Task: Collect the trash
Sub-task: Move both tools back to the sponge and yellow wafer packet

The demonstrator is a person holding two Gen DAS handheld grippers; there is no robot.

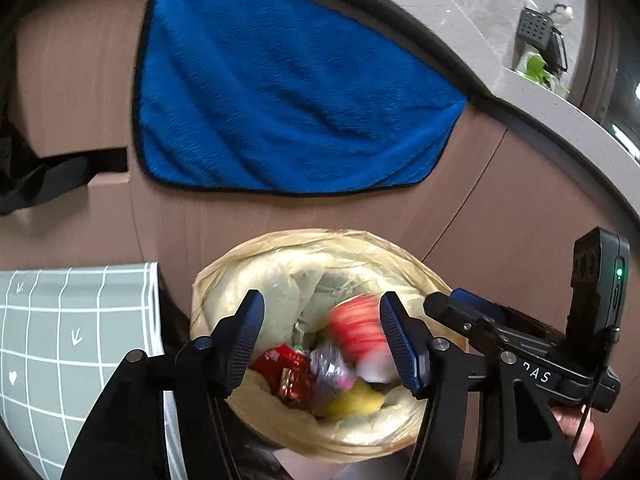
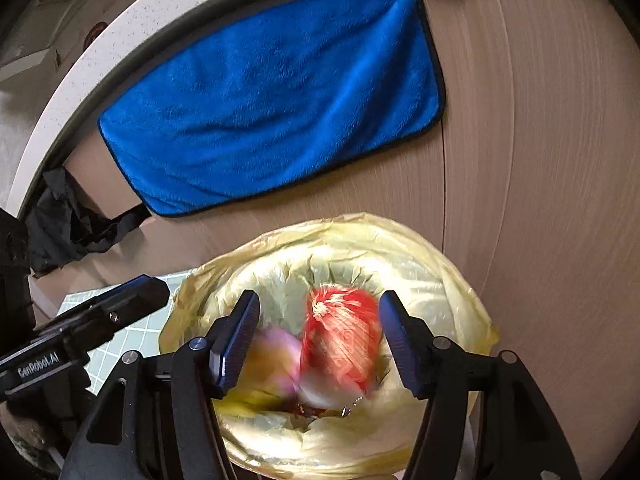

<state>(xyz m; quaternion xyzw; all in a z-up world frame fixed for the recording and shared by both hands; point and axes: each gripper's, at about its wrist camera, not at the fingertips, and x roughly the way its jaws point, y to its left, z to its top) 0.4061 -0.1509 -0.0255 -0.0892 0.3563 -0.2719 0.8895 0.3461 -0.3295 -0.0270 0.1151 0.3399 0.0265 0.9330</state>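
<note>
A trash bin lined with a yellow bag (image 1: 280, 256) (image 2: 440, 280) stands below both grippers. A red and white wrapper (image 1: 356, 326) (image 2: 340, 340) shows blurred in the bin's mouth, free of any finger. Several wrappers, red (image 1: 286, 372), clear and yellow (image 1: 356, 402), lie at the bottom. My left gripper (image 1: 322, 340) is open and empty over the bin. My right gripper (image 2: 320, 340) is open over the bin; it also shows in the left wrist view (image 1: 472, 320).
A blue towel (image 1: 288, 92) (image 2: 276, 100) hangs on the brown cabinet front (image 1: 480, 220) behind the bin. A grey grid-pattern box (image 1: 72, 340) stands left of the bin. A black cloth (image 2: 72, 220) hangs at the left. A countertop (image 1: 560, 116) runs above.
</note>
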